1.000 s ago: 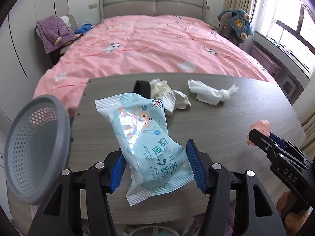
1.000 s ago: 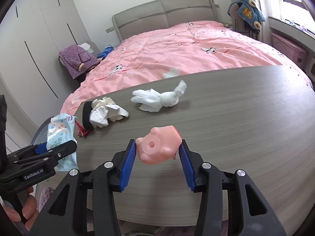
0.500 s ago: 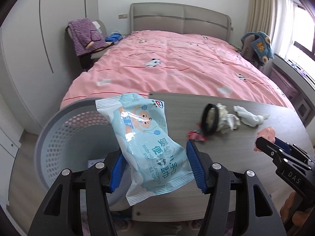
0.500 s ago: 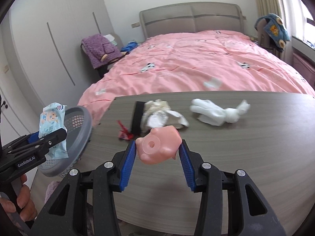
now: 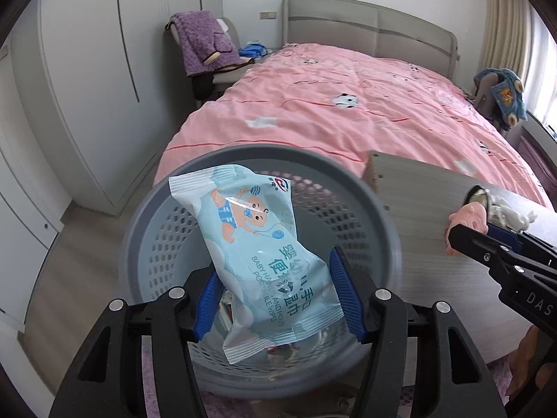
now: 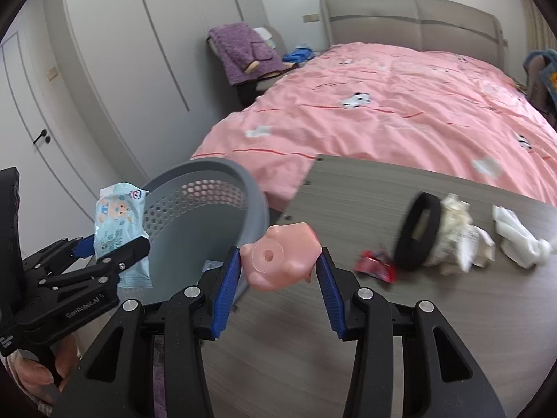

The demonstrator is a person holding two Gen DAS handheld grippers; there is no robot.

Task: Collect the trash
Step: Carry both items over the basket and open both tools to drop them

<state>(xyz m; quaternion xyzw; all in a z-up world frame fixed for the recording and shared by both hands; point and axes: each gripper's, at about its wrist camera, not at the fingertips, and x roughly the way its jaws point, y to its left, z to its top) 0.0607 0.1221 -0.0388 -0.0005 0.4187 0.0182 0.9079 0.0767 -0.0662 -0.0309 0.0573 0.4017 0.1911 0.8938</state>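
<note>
Left gripper [image 5: 275, 292] clamped on light-blue plastic baby-wipes pack [image 5: 259, 254], held directly above round grey perforated plastic bin [image 5: 139, 237], beside grey wood-grain table [image 6: 348, 188]. Right gripper [image 6: 278, 280] clenched on pink rubbery pig-shaped toy [image 6: 280, 256], over table edge nr bin. On table: crumpled white tissue [image 6: 518, 237], red wrapper [image 6: 376, 268], black ring w/ crumpled paper [image 6: 417, 231].

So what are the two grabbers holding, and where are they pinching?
The left gripper pinches the blue baby-wipes pack across its lower half. The right gripper squeezes the pink rubber toy by its two sides.
</note>
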